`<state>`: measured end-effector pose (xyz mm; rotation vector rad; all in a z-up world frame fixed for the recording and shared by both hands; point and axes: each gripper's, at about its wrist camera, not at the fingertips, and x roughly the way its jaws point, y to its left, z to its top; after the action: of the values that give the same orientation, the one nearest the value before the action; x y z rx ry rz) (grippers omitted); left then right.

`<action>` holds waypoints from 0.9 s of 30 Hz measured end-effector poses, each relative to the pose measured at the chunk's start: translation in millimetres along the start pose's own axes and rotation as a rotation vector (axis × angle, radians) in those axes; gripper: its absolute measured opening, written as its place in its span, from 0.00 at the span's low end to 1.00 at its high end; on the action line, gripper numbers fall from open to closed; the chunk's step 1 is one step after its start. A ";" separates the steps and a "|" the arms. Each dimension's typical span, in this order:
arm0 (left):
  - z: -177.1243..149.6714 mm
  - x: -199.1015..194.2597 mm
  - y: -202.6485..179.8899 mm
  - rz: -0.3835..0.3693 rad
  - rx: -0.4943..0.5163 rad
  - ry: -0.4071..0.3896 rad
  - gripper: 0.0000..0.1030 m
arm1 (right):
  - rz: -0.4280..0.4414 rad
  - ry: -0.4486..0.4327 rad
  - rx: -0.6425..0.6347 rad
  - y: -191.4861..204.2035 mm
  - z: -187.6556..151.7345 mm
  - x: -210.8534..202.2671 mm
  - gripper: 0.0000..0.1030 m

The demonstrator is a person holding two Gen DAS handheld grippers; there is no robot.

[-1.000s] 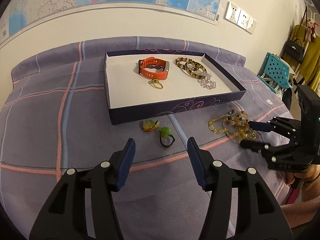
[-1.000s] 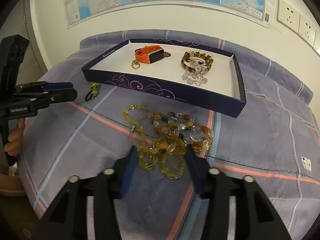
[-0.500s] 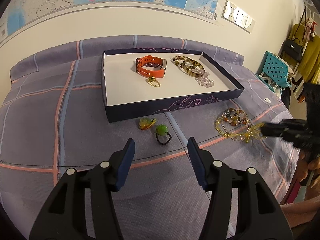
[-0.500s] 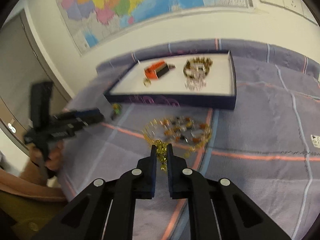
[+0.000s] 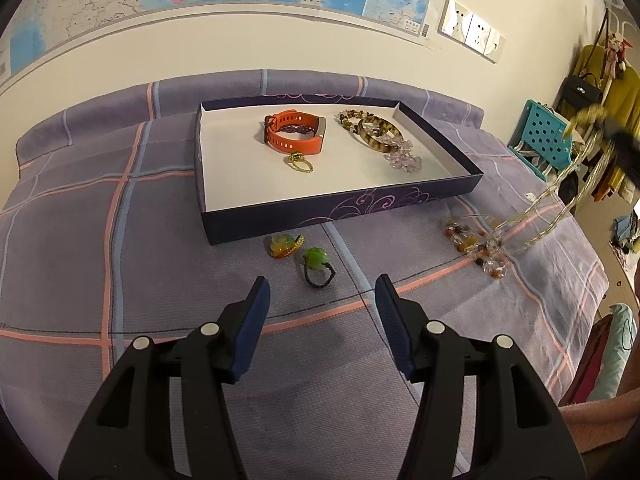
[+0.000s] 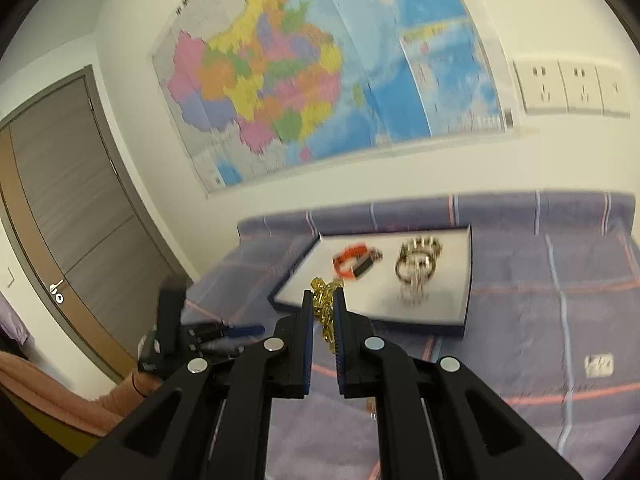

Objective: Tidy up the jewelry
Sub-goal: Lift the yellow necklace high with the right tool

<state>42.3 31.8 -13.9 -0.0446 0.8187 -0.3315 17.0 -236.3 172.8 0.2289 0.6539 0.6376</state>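
our right gripper (image 6: 323,308) fingers clamp the gold necklace (image 6: 325,312); its beads (image 5: 480,246) drag on the bed (image 5: 160,280). it may snag the box (image 5: 340,216) rim. left gripper (image 5: 322,320) fingers sit apart, empty.

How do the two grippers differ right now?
The left gripper stands open and empty above the bedspread; the right gripper is shut on the yellow bead necklace. The left points at two rings; the right is raised. Both have black arms and blue pads.

Bed (image 5: 80,240), plaid cover: box (image 5: 340,216); yellow ring (image 5: 284,245); green ring (image 5: 316,266); necklace's (image 5: 480,246) beaded end.
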 end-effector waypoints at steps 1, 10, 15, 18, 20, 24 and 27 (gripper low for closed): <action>0.0 -0.3 -1.7 -0.007 0.004 -0.001 0.53 | -0.001 -0.006 -0.010 1.4 2.8 -1.4 0.07; 1.9 0.0 -25.5 -0.111 0.059 0.000 0.53 | 0.032 -0.072 -0.067 20.3 29.9 -11.4 0.07; 5.0 3.6 -60.3 -0.265 0.133 -0.004 0.53 | 0.054 -0.082 -0.067 25.3 33.7 -11.0 0.07; 10.3 14.8 -89.9 -0.323 0.212 -0.011 0.51 | 0.069 -0.079 -0.064 27.8 34.3 -10.1 0.07; 16.2 27.0 -101.8 -0.356 0.232 0.004 0.46 | 0.078 -0.076 -0.064 29.1 33.9 -9.7 0.07; 23.3 38.6 -114.2 -0.386 0.261 0.019 0.46 | 0.081 -0.072 -0.062 29.7 32.5 -9.7 0.07; 27.1 40.2 -119.6 -0.409 0.272 0.012 0.24 | 0.083 -0.066 -0.058 27.3 29.9 -8.3 0.07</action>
<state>54.8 -96.3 -4.0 0.0453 0.7677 -0.8273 17.6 -220.0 210.7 0.2229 0.5635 0.7247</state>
